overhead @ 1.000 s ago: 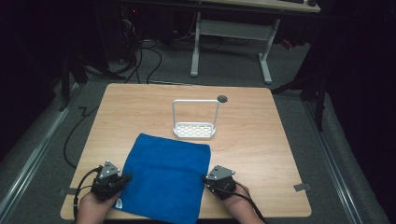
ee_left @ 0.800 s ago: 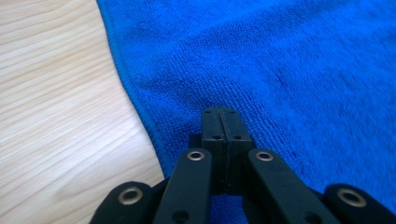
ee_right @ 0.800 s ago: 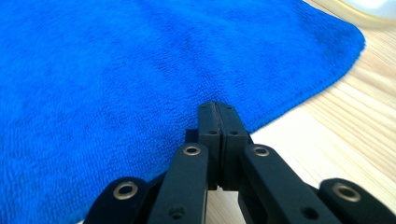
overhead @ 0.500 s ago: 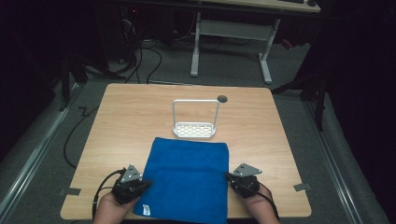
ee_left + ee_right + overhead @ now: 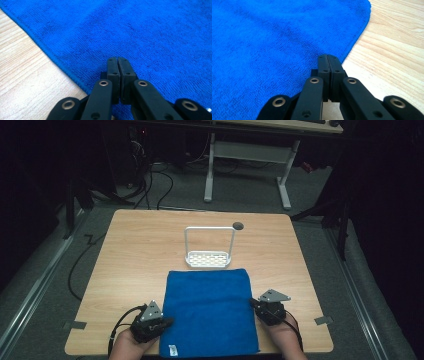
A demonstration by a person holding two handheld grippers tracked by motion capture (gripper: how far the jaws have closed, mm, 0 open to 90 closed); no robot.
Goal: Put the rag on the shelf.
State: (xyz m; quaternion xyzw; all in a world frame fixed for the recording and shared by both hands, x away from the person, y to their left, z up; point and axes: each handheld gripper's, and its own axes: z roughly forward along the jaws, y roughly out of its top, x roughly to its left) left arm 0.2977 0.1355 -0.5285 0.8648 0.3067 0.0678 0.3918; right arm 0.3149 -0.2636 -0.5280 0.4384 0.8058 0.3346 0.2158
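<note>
Compared with one second ago, the blue towel (image 5: pixel 209 310) has shifted to the right across the wooden surface (image 5: pixel 140 250), and both hands have travelled right with it; the towel's far edge now lies straighter, just in front of the rack. One towel, one white wire rack (image 5: pixel 209 251), two tools and one dark round hole (image 5: pixel 238 225) in the surface are counted. The left tool (image 5: pixel 167 322) sits at the towel's left edge near its near corner, jaws pressed together; in the left gripper view the closed tips (image 5: pixel 117 65) rest over the cloth just inside its hem, and whether cloth is pinched between them cannot be told. The right tool (image 5: pixel 254 304) sits at the towel's right edge, jaws likewise closed; its tips (image 5: pixel 328 63) lie over the hem. The rack, beyond both tools, holds nothing on its perforated tray. A small white label (image 5: pixel 172 350) marks the towel's near corner beside the left tool.
</note>
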